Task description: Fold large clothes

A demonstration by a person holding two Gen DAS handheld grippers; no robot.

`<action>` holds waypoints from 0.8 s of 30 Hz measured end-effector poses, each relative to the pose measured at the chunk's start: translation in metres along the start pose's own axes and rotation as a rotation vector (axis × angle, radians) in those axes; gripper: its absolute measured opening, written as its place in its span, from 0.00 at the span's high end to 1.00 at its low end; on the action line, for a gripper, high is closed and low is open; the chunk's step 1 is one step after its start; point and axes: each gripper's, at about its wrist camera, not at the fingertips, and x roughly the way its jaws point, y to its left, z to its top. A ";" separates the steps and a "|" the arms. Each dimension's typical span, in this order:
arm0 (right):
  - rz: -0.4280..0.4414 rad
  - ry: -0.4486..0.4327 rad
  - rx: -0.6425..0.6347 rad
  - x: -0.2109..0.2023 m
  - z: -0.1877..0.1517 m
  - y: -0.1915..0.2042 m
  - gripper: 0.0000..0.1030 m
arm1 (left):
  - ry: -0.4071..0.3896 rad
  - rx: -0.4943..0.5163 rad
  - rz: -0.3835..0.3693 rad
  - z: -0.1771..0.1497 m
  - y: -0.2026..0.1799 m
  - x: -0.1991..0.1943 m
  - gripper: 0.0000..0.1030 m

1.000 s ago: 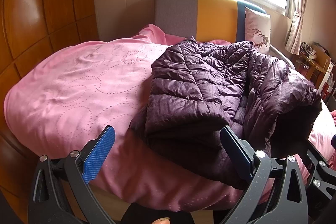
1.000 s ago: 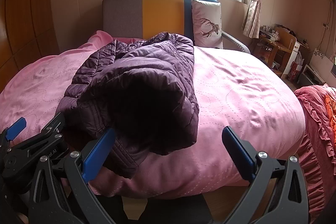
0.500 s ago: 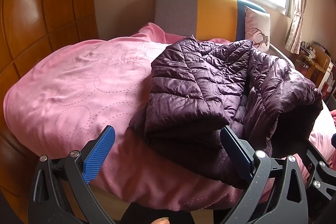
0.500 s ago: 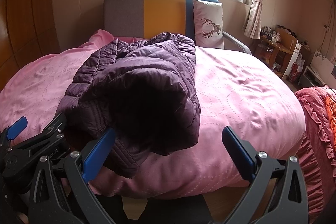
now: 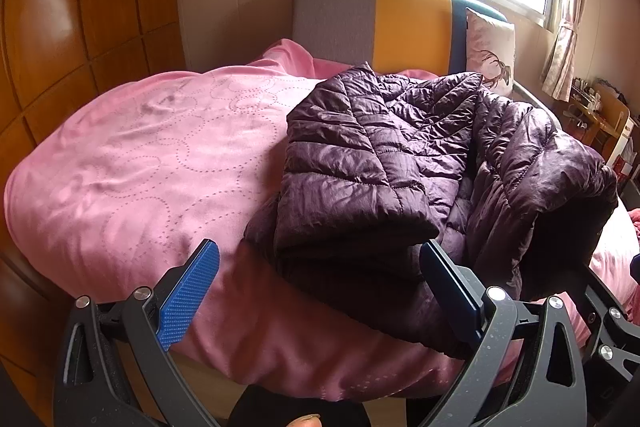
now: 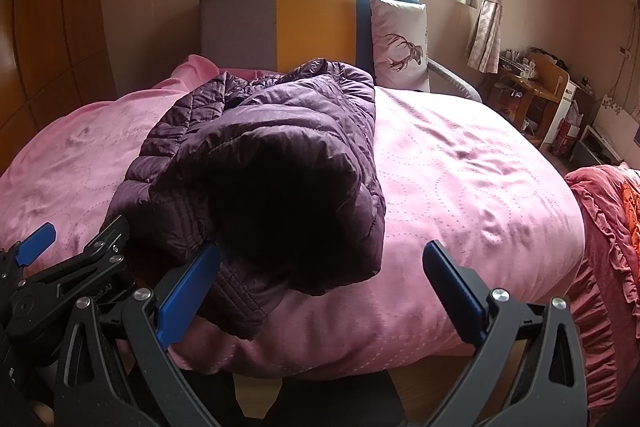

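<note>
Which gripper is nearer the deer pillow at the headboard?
Right, though only by a little. The right gripper faces the deer pillow more directly across the bed; the left gripper sits further to the side, the purple jacket partly between.

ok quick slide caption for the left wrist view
Open left hand-held gripper poised at the near edge of a partly folded purple puffer jacket on a pink bedspread.

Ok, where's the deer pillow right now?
The deer pillow stands upright at the head of the bed, leaning on the blue end of the headboard, under the window, just behind the purple puffer jacket.
</note>
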 end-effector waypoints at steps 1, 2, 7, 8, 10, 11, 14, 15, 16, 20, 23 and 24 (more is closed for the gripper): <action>0.007 -0.001 0.000 0.000 0.000 0.000 0.02 | 0.001 0.001 0.000 0.000 0.000 0.001 0.04; 0.017 -0.002 -0.001 0.001 0.000 -0.001 0.02 | 0.001 0.002 -0.002 0.000 0.001 0.002 0.04; 0.078 -0.040 0.018 -0.002 0.002 -0.017 0.02 | -0.003 -0.039 -0.093 -0.003 0.012 0.006 0.04; 0.088 -0.060 0.029 -0.006 0.004 -0.023 0.02 | 0.003 -0.046 -0.089 -0.003 0.014 0.008 0.04; 0.108 -0.100 0.046 -0.013 0.014 -0.040 0.02 | 0.023 -0.050 -0.089 -0.004 0.018 0.014 0.04; 0.117 -0.114 0.048 -0.016 0.020 -0.047 0.02 | 0.031 -0.057 -0.095 -0.004 0.021 0.017 0.04; 0.158 -0.163 0.044 -0.026 0.052 -0.063 0.02 | 0.072 -0.095 -0.112 -0.005 0.031 0.028 0.04; 0.184 -0.175 0.034 -0.029 0.066 -0.065 0.02 | 0.088 -0.101 -0.115 -0.005 0.034 0.033 0.04; 0.207 -0.185 0.024 -0.031 0.080 -0.064 0.02 | 0.100 -0.104 -0.122 -0.005 0.037 0.036 0.04; 0.281 -0.189 -0.072 -0.025 0.133 -0.038 0.03 | 0.110 -0.090 -0.143 -0.005 0.045 0.042 0.04; 0.387 -0.138 -0.186 -0.012 0.157 0.006 0.05 | 0.092 -0.073 -0.142 -0.004 0.048 0.042 0.04; 0.424 -0.111 -0.217 -0.005 0.162 0.022 0.05 | 0.087 -0.072 -0.149 -0.003 0.051 0.043 0.04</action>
